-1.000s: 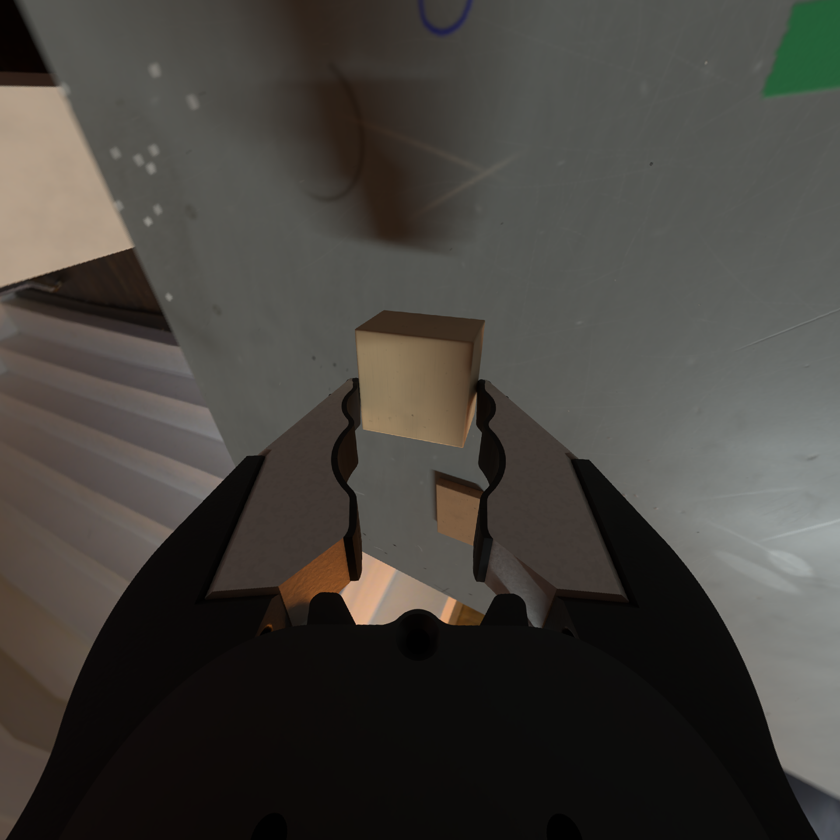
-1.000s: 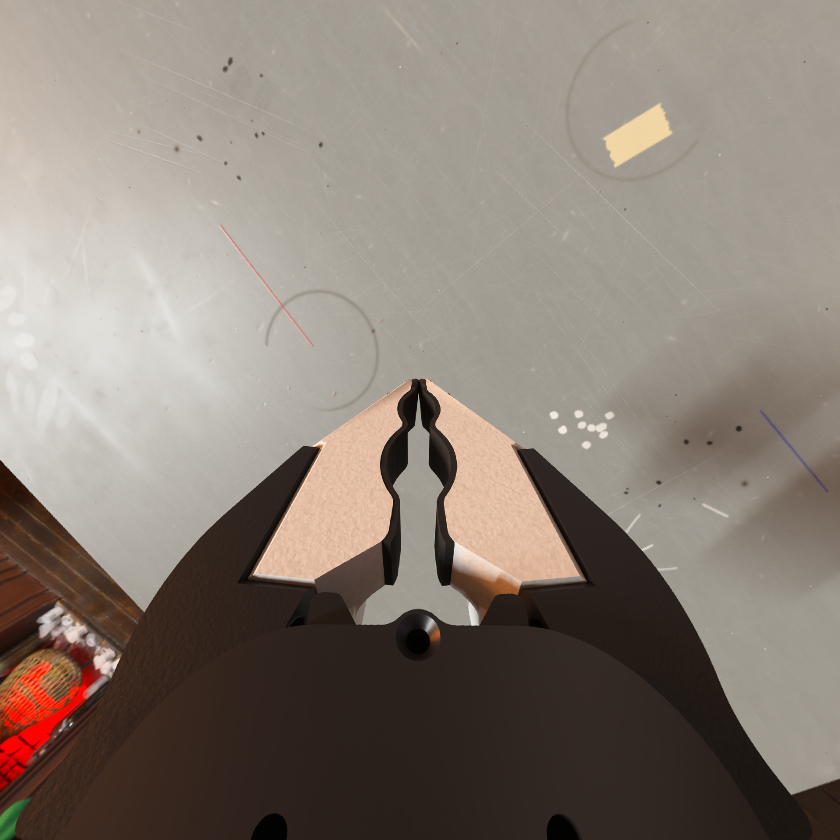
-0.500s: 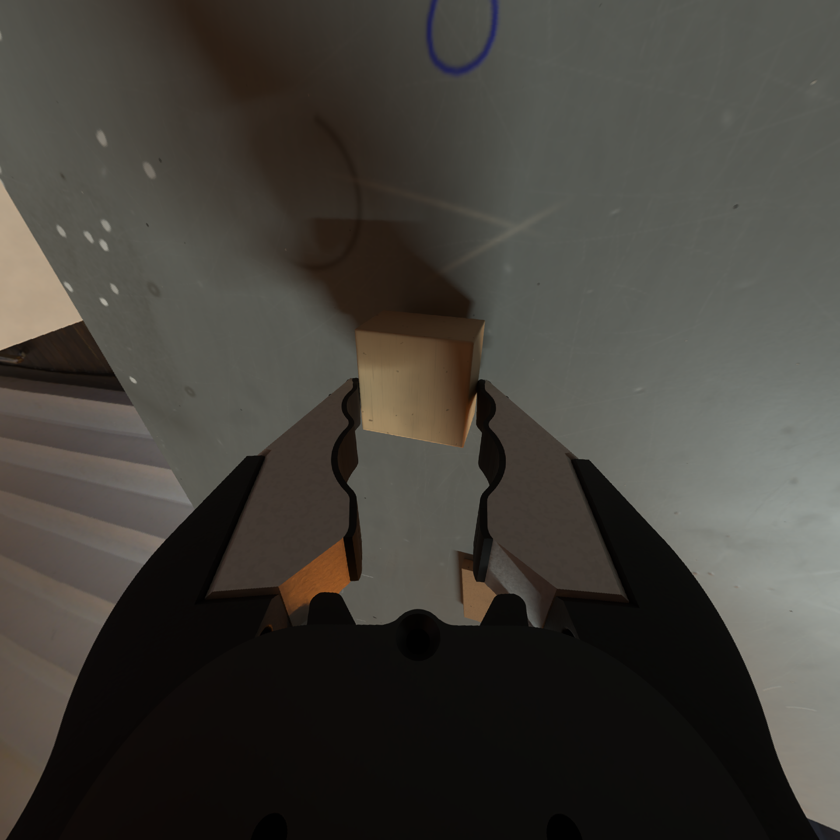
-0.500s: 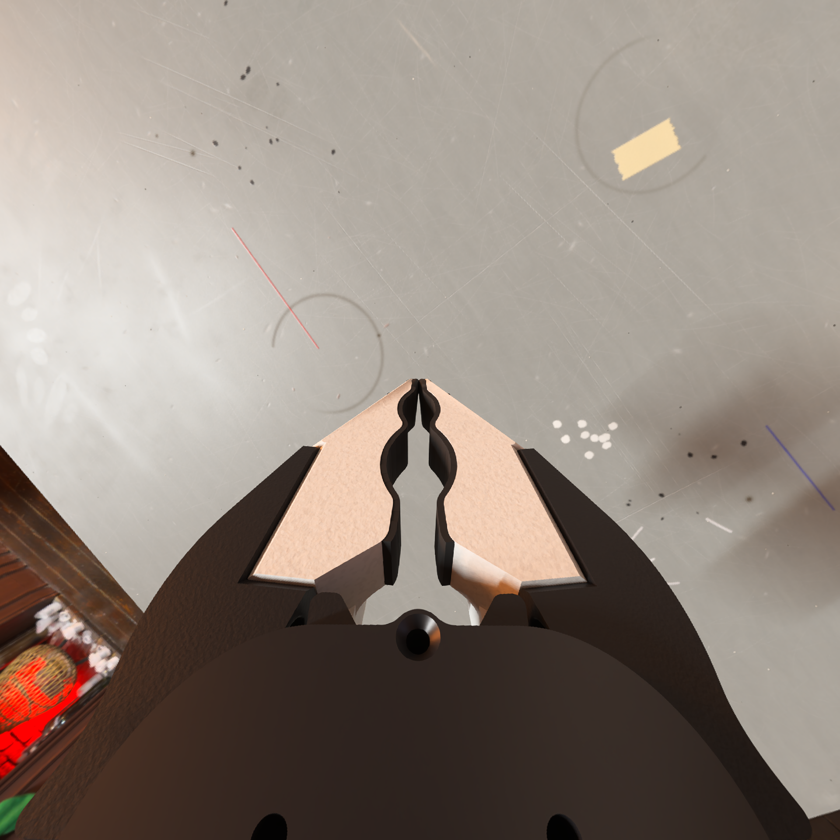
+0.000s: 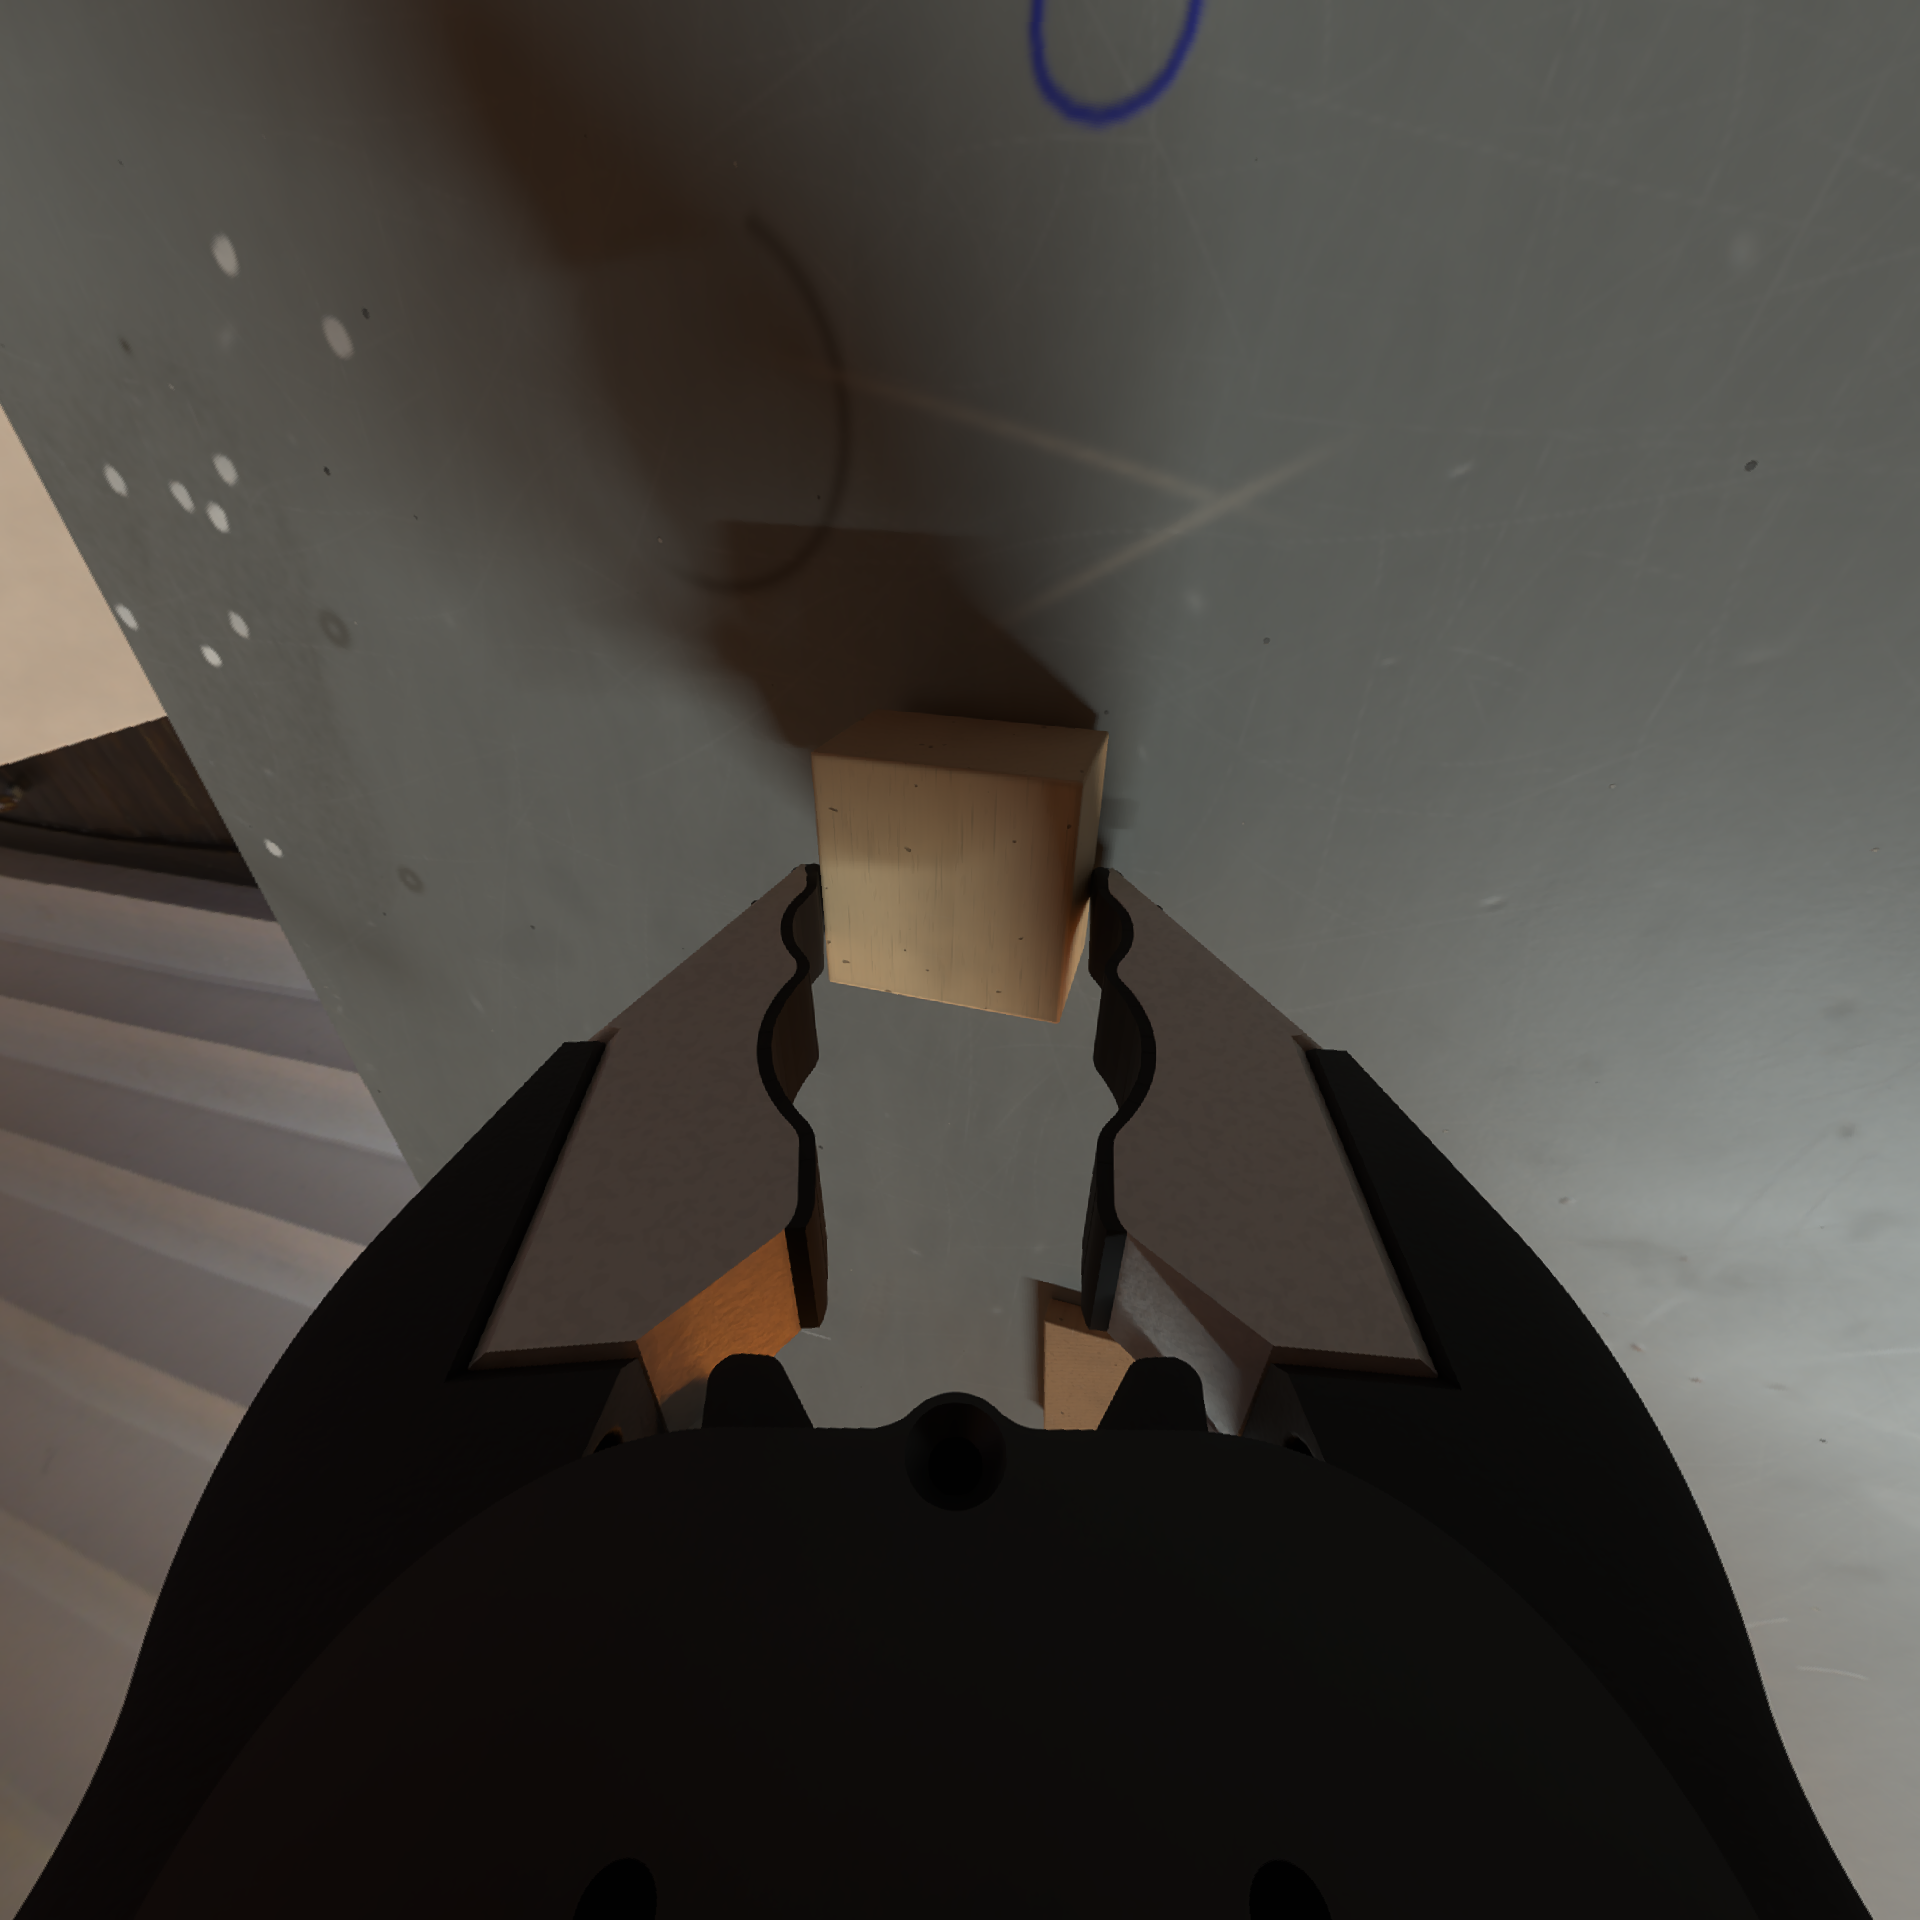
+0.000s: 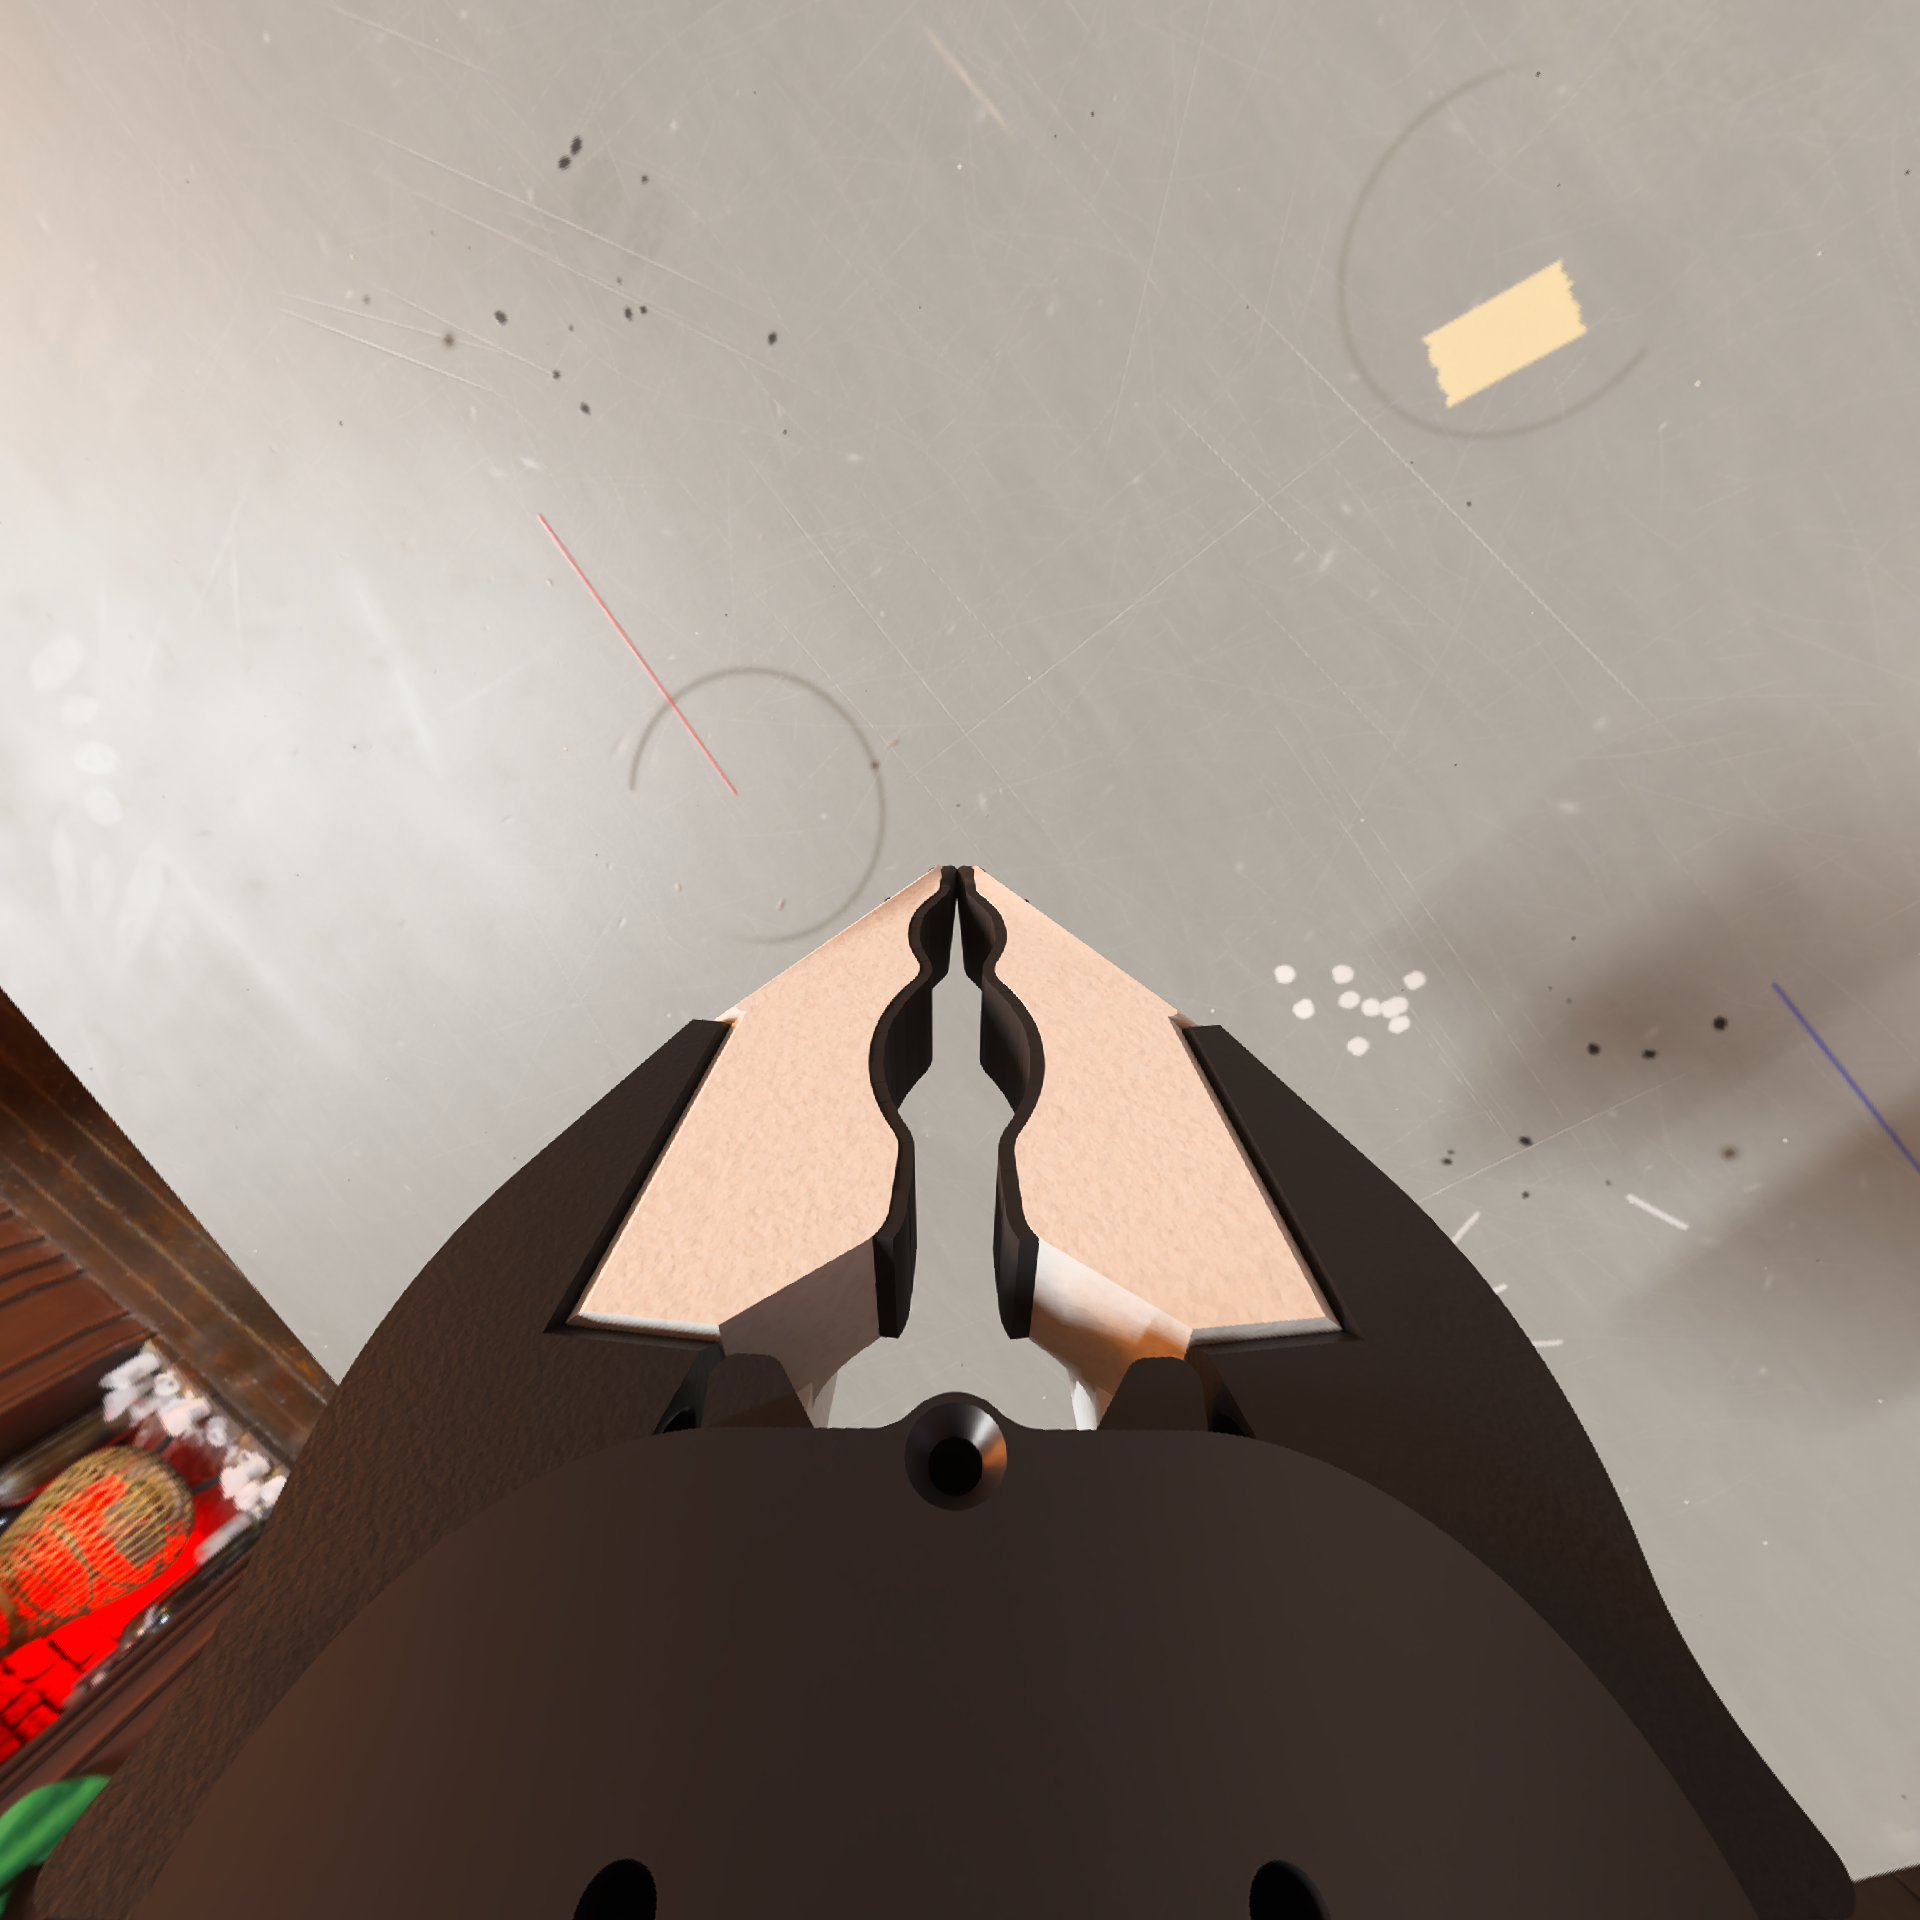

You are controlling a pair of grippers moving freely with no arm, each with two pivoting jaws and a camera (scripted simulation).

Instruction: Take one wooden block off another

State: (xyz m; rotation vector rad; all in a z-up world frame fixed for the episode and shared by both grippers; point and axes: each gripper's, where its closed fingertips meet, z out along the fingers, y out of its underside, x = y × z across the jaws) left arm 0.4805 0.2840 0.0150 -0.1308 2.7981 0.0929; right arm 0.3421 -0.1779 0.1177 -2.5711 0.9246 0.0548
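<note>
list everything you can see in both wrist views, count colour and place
pale wooden cube block: 1, light tan, between the left fingertips
second wooden block: 1, tan, partly hidden low between the left fingers, on the table
grey scratched table: 1, grey, under both grippers
blue drawn ring: 1, blue, table top edge
beige tape strip: 1, cream, upper right, right view
red line: 1, red, table left of centre
red-lit shelf clutter: unclear count, lower left
left gripper: 1, black, clamping the cube
right gripper: 1, dark brown, shut, empty

Pale wooden block pinched between jaws; second block below, mostly hidden.
</note>
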